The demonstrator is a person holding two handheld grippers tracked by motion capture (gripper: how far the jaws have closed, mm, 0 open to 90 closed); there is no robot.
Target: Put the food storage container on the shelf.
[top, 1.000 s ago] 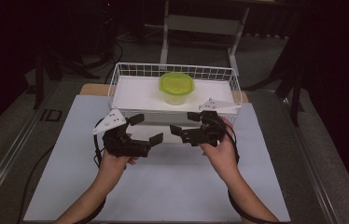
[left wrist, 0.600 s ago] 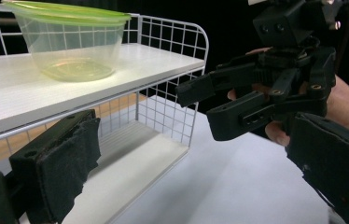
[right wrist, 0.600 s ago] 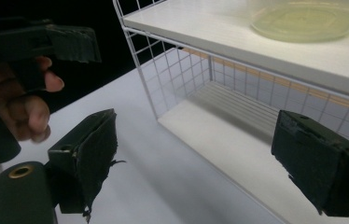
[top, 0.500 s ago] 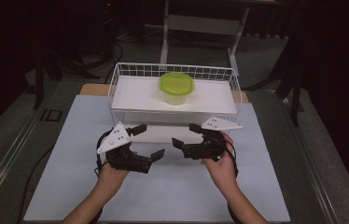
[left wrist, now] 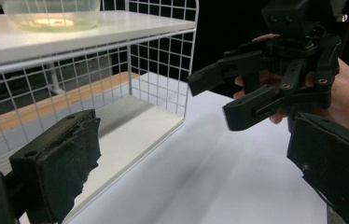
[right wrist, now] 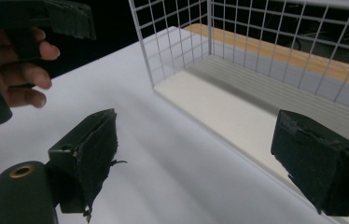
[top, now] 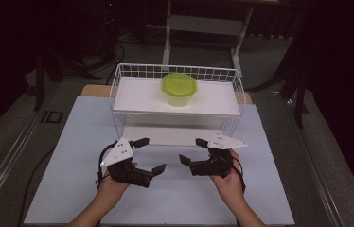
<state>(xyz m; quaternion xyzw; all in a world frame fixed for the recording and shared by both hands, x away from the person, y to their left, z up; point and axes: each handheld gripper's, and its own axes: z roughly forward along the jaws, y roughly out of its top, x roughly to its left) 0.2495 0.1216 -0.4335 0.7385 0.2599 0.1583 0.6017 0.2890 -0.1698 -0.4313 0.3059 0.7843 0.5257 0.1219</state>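
Note:
A clear container with a green lid [top: 179, 86] stands on the top shelf of a white wire rack [top: 116, 98]; its clear base [left wrist: 51, 13] appears in the left gripper view. My left gripper [top: 150, 155] is held open above the white table in front of the rack, nothing between its black pads [left wrist: 58, 161]. My right gripper [top: 192, 150] faces it from the right, also open and empty, with its pads [right wrist: 88, 151] wide apart. Each gripper view shows the other one: the right gripper [left wrist: 238, 93] and the left hand [right wrist: 21, 60].
The rack's lower shelf [top: 175, 135] is a bare white board just beyond both grippers. A white mat [top: 71, 142] covers the table, with a wooden strip [top: 94, 90] at the back. Metal frame legs [top: 168, 33] stand behind in the dark.
Both grippers have drawn back from the rack toward the person and sit lower in the high view. They stay open and empty.

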